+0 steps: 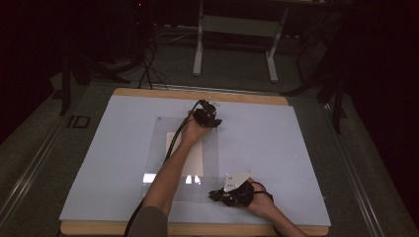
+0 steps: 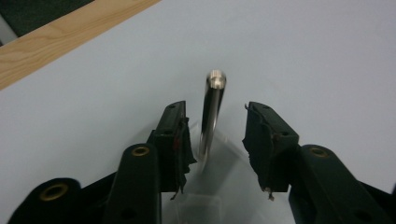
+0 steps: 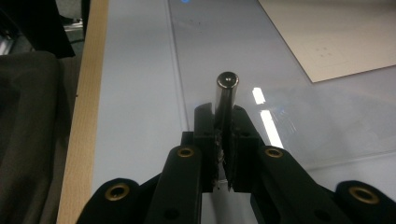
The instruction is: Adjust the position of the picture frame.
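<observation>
Reaching in from the bottom of the high view: two forearms, the left stretching far across the table, the right staying near the front edge. Lying over a wooden table (image 1: 197,95): a pale blue sheet (image 1: 276,148), and on its middle a clear plastic sheet (image 1: 210,158) covering a cream paper (image 1: 195,158). Catching two bright ceiling reflections near the front of the clear sheet. Beyond the table: a dim room, grey carpet, the white legs of a desk (image 1: 198,44), dark stands and loose cables on the floor.

Left gripper (image 2: 215,128) sitting near the far corner of the clear sheet, jaws standing apart, open, touching nothing. Between them, free of both pads: a shiny metal rod (image 2: 212,112), standing roughly upright on the corner of the clear sheet, long axis rising off the surface and leaning slightly, round top end facing the camera.

Right gripper (image 3: 223,140) resting by the near right corner of the clear sheet, grey plate on top, jaws pressed tight on a second metal rod (image 3: 226,98). Running along the jaws and sticking out past their tips, flat round end pointing forward, away from the hand, over the pale sheet beside the clear sheet's edge. Cannot tell whether its lower end is touching the surface.
</observation>
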The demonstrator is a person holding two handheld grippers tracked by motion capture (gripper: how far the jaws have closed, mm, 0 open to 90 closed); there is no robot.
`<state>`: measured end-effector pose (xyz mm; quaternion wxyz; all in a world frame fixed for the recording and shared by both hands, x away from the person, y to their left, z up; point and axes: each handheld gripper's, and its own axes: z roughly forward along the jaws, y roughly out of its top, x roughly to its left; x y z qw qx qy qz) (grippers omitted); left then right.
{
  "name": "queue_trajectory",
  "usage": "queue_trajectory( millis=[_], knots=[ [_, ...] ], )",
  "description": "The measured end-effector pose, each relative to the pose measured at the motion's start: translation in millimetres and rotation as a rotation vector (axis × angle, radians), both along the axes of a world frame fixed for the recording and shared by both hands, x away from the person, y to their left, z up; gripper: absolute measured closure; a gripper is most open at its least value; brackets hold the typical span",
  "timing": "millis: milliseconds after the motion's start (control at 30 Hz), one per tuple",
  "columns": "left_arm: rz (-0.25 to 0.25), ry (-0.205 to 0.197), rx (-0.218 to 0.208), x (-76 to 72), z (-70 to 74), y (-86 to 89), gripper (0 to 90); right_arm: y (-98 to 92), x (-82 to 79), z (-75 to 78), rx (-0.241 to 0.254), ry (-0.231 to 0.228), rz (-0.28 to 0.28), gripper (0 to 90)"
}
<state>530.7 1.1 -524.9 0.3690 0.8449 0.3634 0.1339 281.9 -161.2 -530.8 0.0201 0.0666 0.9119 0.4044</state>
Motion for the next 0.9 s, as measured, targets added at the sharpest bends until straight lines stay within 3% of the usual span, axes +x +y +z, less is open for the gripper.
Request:
queue_trajectory(
  millis=[100,233,300,400,500,567,667,800,900],
  knots=[
    [0.003,0.013,-0.024,5.6,-2.1,-1.1,66.4,-0.3,-0.6,-0.3,0.003,-0.002,-0.005,84.5],
    [0.013,0.006,-0.019,7.2,-2.7,1.4,81.1,-0.7,-1.1,-0.7,0.007,0.003,-0.012,84.5],
    [0.004,0.0,-0.021,6.4,-3.2,2.3,82.3,-1.0,-1.6,-1.0,0.011,0.006,-0.02,84.5],
    [0.0,-0.022,0.024,4.7,-1.6,-0.5,84.1,-1.6,-1.0,-1.9,0.023,0.021,-0.029,84.3],
    [0.005,-0.03,0.039,3.3,-0.9,-2.2,84.6,-1.6,-1.7,-1.6,0.022,0.028,-0.042,84.4],
    [0.003,-0.057,0.065,0.8,-0.8,-4.3,84.9,-0.6,-1.7,-0.7,0.016,0.026,-0.043,84.5],
    [0.021,-0.078,0.073,-1.0,-0.4,-2.9,84.9,-2.7,-1.5,-0.5,0.036,0.06,-0.072,84.3],
    [0.047,-0.083,0.068,1.9,10.3,9.7,84.9,-11.0,0.9,5.6,0.071,0.07,-0.125,83.8],
    [0.079,-0.072,0.061,4.3,19.3,31.0,84.8,-24.0,4.1,12.3,0.106,0.074,-0.185,83.1]
  ],
)
